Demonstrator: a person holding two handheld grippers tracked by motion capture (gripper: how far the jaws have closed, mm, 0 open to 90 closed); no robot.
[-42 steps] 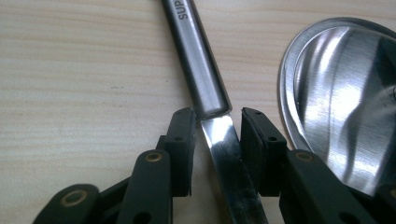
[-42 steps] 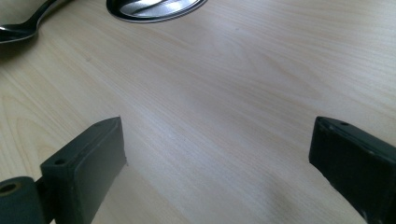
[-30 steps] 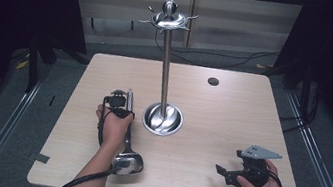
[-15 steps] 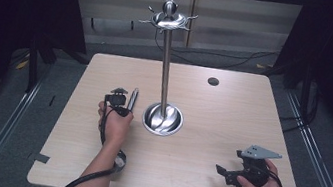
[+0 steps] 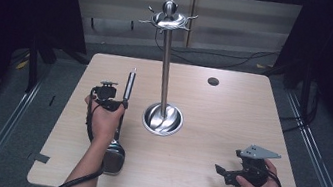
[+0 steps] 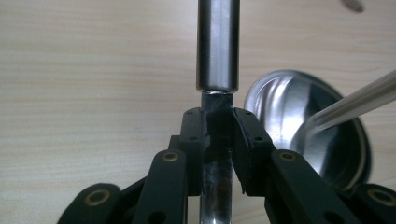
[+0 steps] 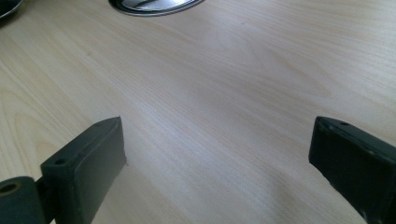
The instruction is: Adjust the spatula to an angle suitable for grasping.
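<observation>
Because its 2 jaws are clamped on the narrow neck below the thick handle, 1 steel ladle (image 5: 122,117) is held by the left gripper (image 5: 114,99) at left of centre in the high view, its bowl low near the table (image 5: 232,114) edge, probably for hanging on the 1 utensil stand (image 5: 166,68) just beside it. The right gripper (image 5: 225,173), lower right, is kept wide apart and empty, seemingly parked clear.
</observation>
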